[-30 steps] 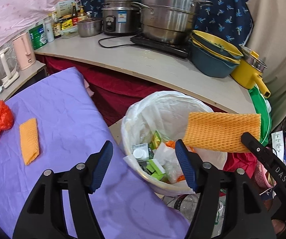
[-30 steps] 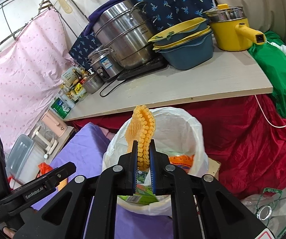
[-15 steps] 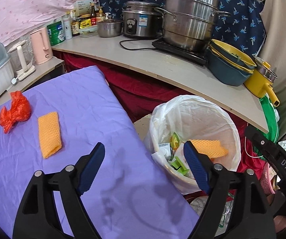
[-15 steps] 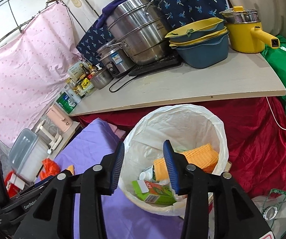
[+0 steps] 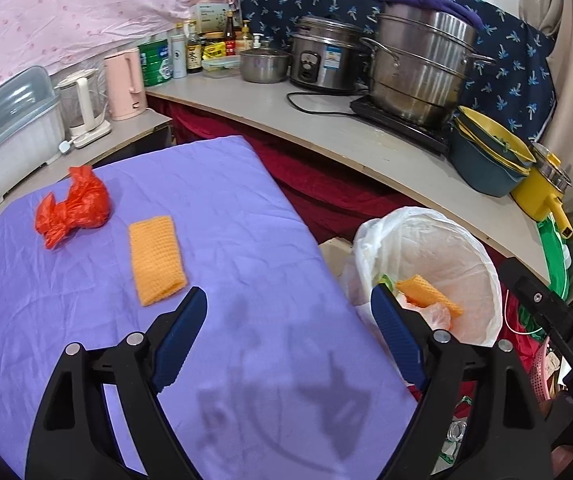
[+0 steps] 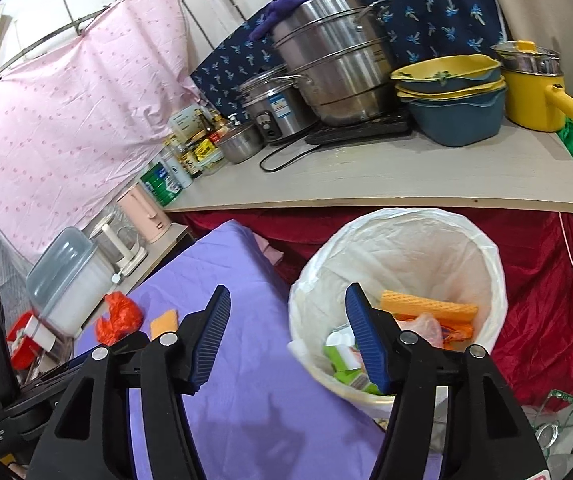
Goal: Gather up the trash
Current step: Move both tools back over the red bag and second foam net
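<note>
A white-lined trash bin [image 5: 482, 264] [image 6: 486, 256] stands right of the purple-covered table [image 5: 246, 240]. An orange foam net [image 6: 430, 304] lies inside it on other rubbish, also visible in the left wrist view [image 5: 426, 292]. A second orange foam net [image 5: 156, 264] and a crumpled red plastic bag [image 5: 72, 206] lie on the table; both show small in the right wrist view [image 6: 164, 322] [image 6: 120, 316]. My left gripper [image 5: 288, 336] is open and empty over the table's right part. My right gripper [image 6: 288, 332] is open and empty, above the table edge beside the bin.
A long counter [image 5: 326, 128] behind holds steel pots [image 5: 422, 72], a rice cooker [image 5: 322, 60], stacked basins [image 5: 490, 160], a yellow pot [image 5: 542, 192] and bottles. A side shelf at the left carries kettles [image 5: 122, 80] and a plastic box [image 5: 10, 128]. Red cloth [image 6: 546, 300] hangs under the counter.
My right gripper opened and let the orange foam net fall into the bin, then drew back. My left gripper swung left, bringing the table's net and red bag closer to centre.
</note>
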